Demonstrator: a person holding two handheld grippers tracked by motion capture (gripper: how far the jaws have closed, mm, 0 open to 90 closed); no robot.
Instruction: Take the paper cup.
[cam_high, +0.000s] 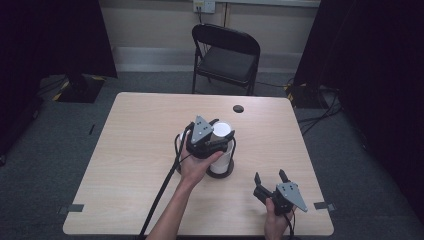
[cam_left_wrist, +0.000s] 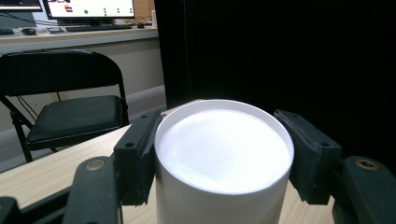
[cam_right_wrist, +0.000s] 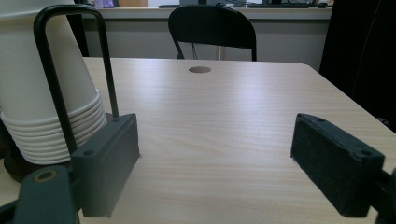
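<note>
A stack of upturned white paper cups (cam_high: 223, 130) stands in a black wire holder (cam_high: 220, 172) at the middle of the wooden table (cam_high: 140, 150). My left gripper (cam_high: 219, 142) reaches in from the left and is shut on the top cup (cam_left_wrist: 219, 186), its black pads (cam_left_wrist: 140, 154) pressing both sides just below the closed top. In the right gripper view the nested cup rims (cam_right_wrist: 56, 135) and the holder's wire loop (cam_right_wrist: 51, 84) stand at the left. My right gripper (cam_high: 270, 177) rests near the table's front right, open, with bare table between its jaws (cam_right_wrist: 215, 168).
A black folding chair (cam_high: 227, 55) stands beyond the far edge. A round dark hole (cam_high: 238, 108) sits in the tabletop near the back. Black curtains hang at both sides, and cables lie on the floor at the right (cam_high: 320, 112).
</note>
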